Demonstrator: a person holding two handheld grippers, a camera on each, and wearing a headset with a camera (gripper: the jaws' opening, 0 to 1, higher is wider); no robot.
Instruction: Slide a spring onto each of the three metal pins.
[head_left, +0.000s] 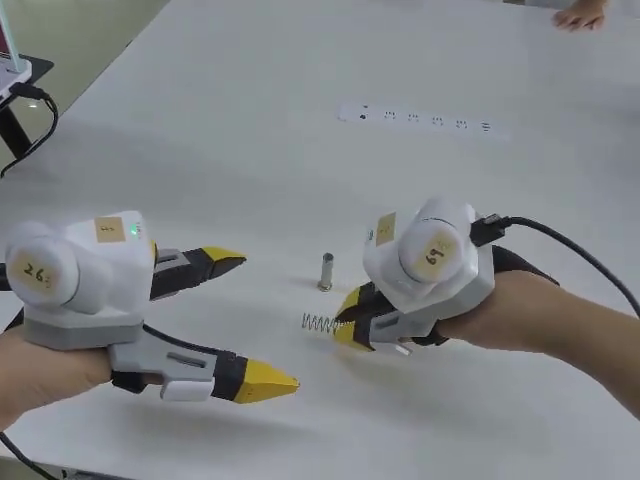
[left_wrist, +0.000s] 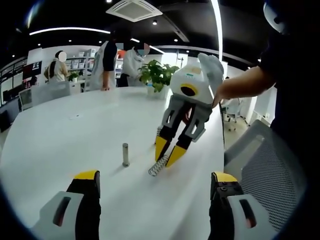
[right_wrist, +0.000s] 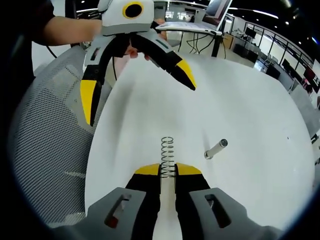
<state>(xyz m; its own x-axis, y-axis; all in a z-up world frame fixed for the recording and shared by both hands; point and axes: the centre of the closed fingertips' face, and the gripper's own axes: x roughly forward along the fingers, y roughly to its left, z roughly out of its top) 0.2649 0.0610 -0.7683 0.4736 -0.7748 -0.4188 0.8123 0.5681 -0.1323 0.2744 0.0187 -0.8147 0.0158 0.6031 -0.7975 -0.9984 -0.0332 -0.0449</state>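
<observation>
One spring (right_wrist: 167, 147) in right gripper (right_wrist: 168, 170), pin (head_left: 326, 271) upright

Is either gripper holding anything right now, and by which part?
The right gripper is shut on the spring, pinching its near end; the rest sticks out forward. The left gripper is open and empty.

Open white tabletop (head_left: 250, 150) lies all around 1 upright metal pin (head_left: 326, 271); a power strip (head_left: 420, 120) sits well beyond it.
</observation>
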